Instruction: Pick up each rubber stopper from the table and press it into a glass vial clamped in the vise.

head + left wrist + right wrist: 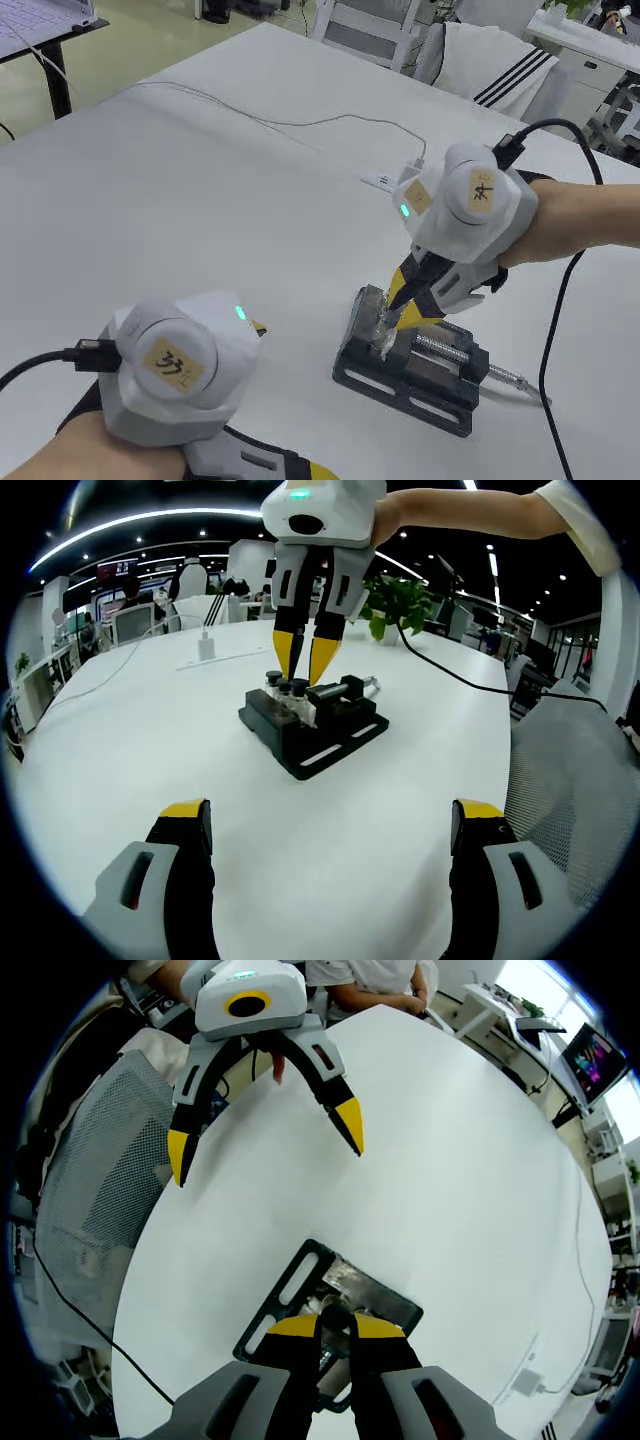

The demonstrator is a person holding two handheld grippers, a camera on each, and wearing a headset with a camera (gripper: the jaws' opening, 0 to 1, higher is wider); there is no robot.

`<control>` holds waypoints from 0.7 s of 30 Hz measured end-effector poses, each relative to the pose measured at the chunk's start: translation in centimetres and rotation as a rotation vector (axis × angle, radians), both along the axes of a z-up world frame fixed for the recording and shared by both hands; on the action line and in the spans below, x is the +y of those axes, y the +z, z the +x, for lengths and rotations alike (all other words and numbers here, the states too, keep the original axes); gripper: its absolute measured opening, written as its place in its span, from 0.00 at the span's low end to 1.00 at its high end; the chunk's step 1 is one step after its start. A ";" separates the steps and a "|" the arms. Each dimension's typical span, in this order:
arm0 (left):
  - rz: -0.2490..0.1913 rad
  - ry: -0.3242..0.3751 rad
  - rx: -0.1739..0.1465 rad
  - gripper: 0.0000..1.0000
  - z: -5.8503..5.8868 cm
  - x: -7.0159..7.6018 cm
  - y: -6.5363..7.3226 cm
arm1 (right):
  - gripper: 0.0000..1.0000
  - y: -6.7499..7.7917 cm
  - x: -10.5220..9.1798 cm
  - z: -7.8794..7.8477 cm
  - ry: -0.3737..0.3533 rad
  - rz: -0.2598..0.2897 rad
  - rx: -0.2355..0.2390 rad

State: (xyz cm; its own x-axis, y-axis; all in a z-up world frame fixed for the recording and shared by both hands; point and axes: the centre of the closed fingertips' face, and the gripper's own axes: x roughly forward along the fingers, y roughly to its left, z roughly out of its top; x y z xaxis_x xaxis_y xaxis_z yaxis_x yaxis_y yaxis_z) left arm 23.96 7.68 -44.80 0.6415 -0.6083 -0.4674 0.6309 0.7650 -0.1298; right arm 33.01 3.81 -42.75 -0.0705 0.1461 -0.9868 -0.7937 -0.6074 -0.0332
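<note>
L gripper idles, jaws wide apart; R gripper pinches stopper at vial in vise, so next prob. a straight push down.

Bright open office, big white tabletop up front.
Strip lights glow overhead, potted plant far right, grey mesh chair at the near edge, and a chair draped in striped cloth at the far edge.
</note>
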 end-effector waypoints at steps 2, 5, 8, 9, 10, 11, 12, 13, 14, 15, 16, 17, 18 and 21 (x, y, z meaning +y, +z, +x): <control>-0.001 -0.002 0.002 0.99 -0.1 0.0 -0.1 | 0.06 0.0 0.1 0.0 -0.001 0.004 0.002; -0.001 -0.004 0.005 0.99 -0.1 0.0 -0.2 | 0.06 0.0 0.1 0.0 -0.005 0.002 0.003; -0.003 -0.006 0.006 0.99 -0.1 -0.1 -0.1 | 0.06 0.0 0.1 -0.1 -0.004 0.003 0.001; -0.004 -0.008 0.005 0.99 0.0 -0.2 -0.1 | 0.06 -0.1 0.2 -0.1 -0.008 0.005 0.003; -0.002 -0.010 0.005 0.98 0.0 -0.2 -0.1 | 0.06 -0.1 0.2 0.0 -0.010 0.004 0.003; -0.001 -0.012 0.005 0.98 0.0 -0.3 -0.1 | 0.06 -0.1 0.2 -0.1 -0.011 0.004 0.003; -0.005 -0.013 0.007 0.98 0.0 -0.3 -0.1 | 0.06 -0.1 0.3 -0.2 -0.012 0.008 0.004; -0.005 -0.012 0.006 0.98 0.0 -0.3 -0.1 | 0.06 -0.1 0.2 -0.1 -0.011 0.003 0.000; -0.007 -0.010 0.002 0.99 0.1 -0.3 0.0 | 0.06 -0.1 0.2 -0.1 -0.005 0.001 -0.003; -0.008 -0.011 0.003 0.99 0.0 -0.4 0.0 | 0.06 -0.1 0.2 -0.1 -0.003 0.000 -0.005; -0.006 -0.012 0.006 0.98 0.0 -0.3 -0.1 | 0.06 -0.1 0.2 -0.1 -0.004 0.000 -0.005; -0.002 -0.014 0.007 0.98 0.0 -0.3 -0.1 | 0.06 -0.2 0.2 0.0 -0.006 -0.004 -0.006; -0.002 -0.014 0.007 0.98 -0.1 -0.3 -0.2 | 0.06 -0.2 0.2 0.0 -0.005 -0.004 -0.007; -0.004 -0.014 0.009 0.98 -0.1 -0.3 -0.2 | 0.06 -0.2 0.2 0.0 -0.026 -0.001 -0.004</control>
State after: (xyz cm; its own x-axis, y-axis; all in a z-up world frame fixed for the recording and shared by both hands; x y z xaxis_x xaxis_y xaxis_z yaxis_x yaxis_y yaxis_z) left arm 23.82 7.35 -45.02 0.6289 -0.6192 -0.4703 0.6403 0.7555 -0.1385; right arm 33.00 4.01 -42.91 -0.0624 0.1464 -0.9873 -0.8089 -0.5868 -0.0359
